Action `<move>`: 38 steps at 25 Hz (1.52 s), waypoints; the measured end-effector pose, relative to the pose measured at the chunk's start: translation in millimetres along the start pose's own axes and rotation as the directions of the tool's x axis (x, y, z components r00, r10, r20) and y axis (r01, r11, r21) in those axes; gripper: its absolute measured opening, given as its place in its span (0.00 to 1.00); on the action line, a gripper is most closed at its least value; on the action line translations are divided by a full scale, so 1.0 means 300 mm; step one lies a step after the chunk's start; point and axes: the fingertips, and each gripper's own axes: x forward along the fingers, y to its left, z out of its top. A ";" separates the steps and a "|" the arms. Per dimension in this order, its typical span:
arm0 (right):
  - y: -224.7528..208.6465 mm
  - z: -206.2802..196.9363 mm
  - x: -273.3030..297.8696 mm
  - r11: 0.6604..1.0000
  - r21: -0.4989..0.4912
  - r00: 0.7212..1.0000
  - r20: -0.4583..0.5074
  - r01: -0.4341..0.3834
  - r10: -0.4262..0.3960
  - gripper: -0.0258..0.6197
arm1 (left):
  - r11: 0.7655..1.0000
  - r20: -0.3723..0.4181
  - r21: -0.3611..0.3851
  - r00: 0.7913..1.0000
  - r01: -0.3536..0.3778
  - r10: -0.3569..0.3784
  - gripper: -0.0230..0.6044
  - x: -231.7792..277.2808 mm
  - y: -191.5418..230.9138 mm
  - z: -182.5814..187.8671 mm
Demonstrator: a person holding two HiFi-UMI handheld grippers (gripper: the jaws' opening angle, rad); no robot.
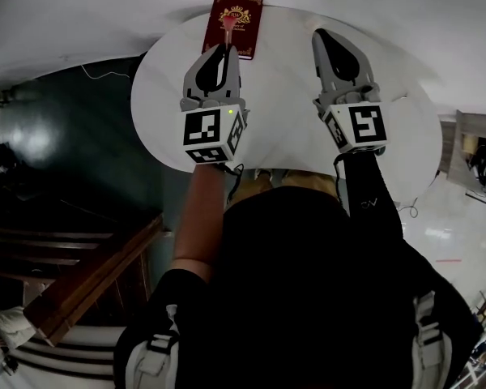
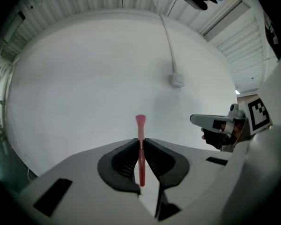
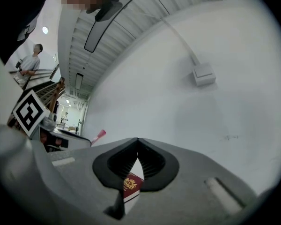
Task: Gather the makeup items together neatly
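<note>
My left gripper [image 1: 225, 49] is shut on a thin pink makeup brush [image 1: 228, 29], whose tip reaches over a dark red box with a gold crest [image 1: 245, 10] at the far edge of the round white table [image 1: 283, 112]. In the left gripper view the pink brush [image 2: 140, 149] stands upright, pinched between the dark pads, its head sticking out past them. My right gripper [image 1: 320, 35] hovers over the table to the right, jaws together and empty. In the right gripper view the jaw tips [image 3: 137, 140] meet, and the red box [image 3: 131, 185] shows below them.
A white wall with a socket and cable [image 2: 177, 80] rises behind the table. Dark floor and a wooden stair rail [image 1: 89, 274] lie to the left. A person [image 3: 32, 60] stands far off in the right gripper view.
</note>
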 end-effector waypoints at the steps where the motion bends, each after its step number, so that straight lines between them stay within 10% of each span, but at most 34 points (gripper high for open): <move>1: 0.002 -0.021 -0.003 1.000 -0.004 1.000 -0.019 0.003 -0.003 0.05 | 1.000 -0.029 -0.010 1.000 -0.007 0.007 0.11 0.010 0.016 -0.049; 5: 0.015 -0.063 -0.012 1.000 -0.017 0.998 -0.064 -0.008 0.007 0.05 | 0.998 -0.219 -0.045 0.975 -0.032 0.021 0.11 0.050 0.075 -0.336; 11: 0.012 -0.092 -0.019 0.999 -0.032 0.995 -0.097 0.008 -0.011 0.05 | 0.991 -0.480 -0.114 0.877 -0.072 0.009 0.11 0.037 0.124 -0.721; 24: 0.013 -0.102 -0.023 0.998 -0.051 0.994 -0.110 -0.030 0.025 0.05 | 0.975 -0.740 -0.093 0.669 -0.201 0.067 0.11 -0.046 0.143 -1.059; 32: 0.001 -0.089 -0.035 0.999 -0.039 0.995 -0.096 -0.031 0.027 0.05 | 0.973 -0.724 -0.100 0.686 -0.207 0.071 0.24 -0.041 0.140 -1.022; 38: -0.006 -0.070 -0.031 0.999 -0.026 0.997 -0.077 -0.032 0.030 0.05 | 0.984 -0.555 -0.049 0.824 -0.171 0.115 0.24 0.018 0.166 -0.741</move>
